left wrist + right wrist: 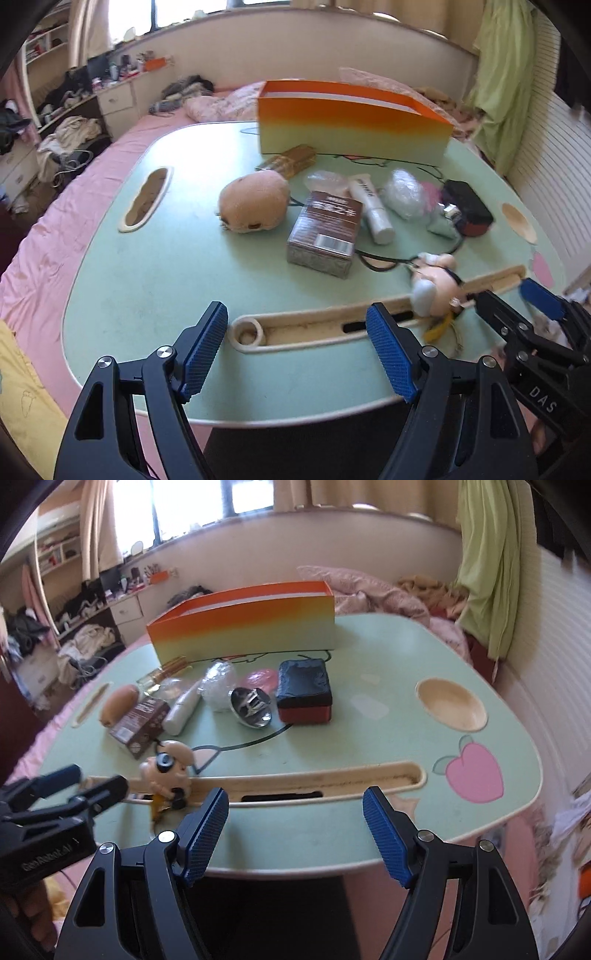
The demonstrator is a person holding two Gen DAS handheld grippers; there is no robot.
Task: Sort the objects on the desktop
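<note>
Hovering over the near edge of a mint-green lap table (155, 280), the left gripper (299, 350) tilts downward with its blue-padded fingers (205, 347) spread wide and nothing between them. The right gripper (295, 830) is held the same way in its own view, pitched down toward the table's near rim, fingers apart and empty; it also shows at the lower right of the left wrist view (513, 302), while the left one enters the lower left of the right wrist view (88, 782), just beside a small cartoon figurine (170, 768). That figurine lies across the long pen groove (332, 779) near the table's front. The rest of the clutter sits mid-table: a tan plush toy (253, 203), a brown carton (325, 232) touching a white tube (371, 206), a crinkled plastic wrap bundle (404, 194), a shiny metal cap (251, 707), and a black-and-red box (304, 690). A gold-capped bottle (290, 160) lies just in front of an open orange-to-cream box (351, 125) standing at the far side of the table, in the upper centre of both views. Part of a hand (33, 912) shows at the lower left edge of the right wrist view, under the left gripper's body.
</note>
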